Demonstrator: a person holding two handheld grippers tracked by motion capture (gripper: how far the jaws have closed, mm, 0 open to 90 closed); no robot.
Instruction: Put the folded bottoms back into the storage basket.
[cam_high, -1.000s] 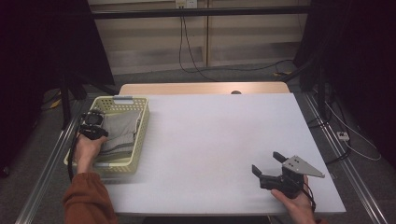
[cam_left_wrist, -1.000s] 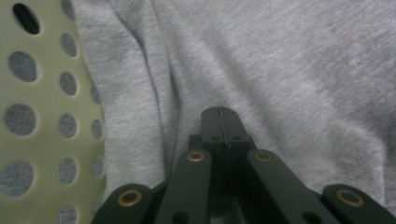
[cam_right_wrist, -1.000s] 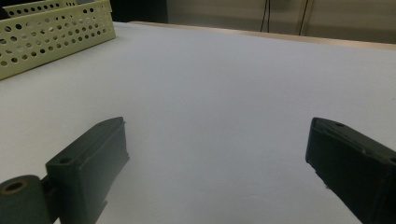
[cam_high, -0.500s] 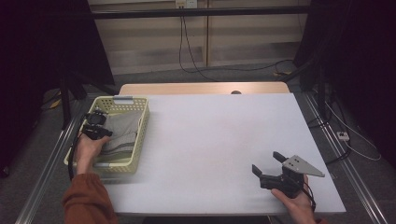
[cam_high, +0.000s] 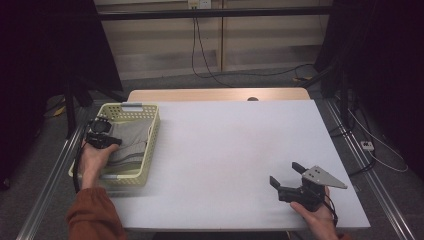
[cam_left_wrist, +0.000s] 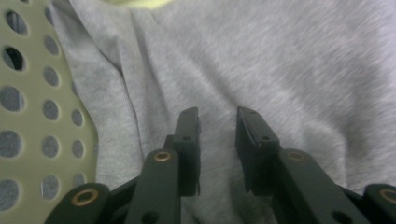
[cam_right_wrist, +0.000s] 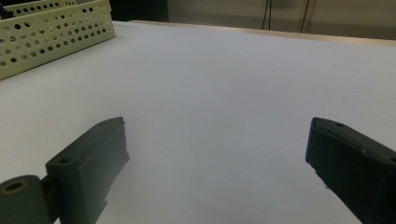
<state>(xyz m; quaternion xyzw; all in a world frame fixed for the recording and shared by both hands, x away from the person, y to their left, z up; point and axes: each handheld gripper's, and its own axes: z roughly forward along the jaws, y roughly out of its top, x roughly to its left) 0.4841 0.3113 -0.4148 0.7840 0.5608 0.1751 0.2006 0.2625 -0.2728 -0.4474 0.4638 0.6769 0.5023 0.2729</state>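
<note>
Left gripper (cam_left_wrist: 218, 116) hovers over grey cloth (cam_left_wrist: 280, 65) in the basket (cam_high: 148, 150), jaws just opened narrowly, nothing pinched; cloth looks soft, light, best pinched at a fold; right gripper (cam_high: 285, 174) gapes wide, empty.

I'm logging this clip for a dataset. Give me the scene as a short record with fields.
Setting: white table, one person, tongs in each hand
Basket: pale yellow perforated basket, at the table's left edge
Contents: folded grey cloth
Left tongs: over the cloth in the basket, jaws just opening, nothing gripped
Right tongs: wide open over bare table, near right corner
</note>
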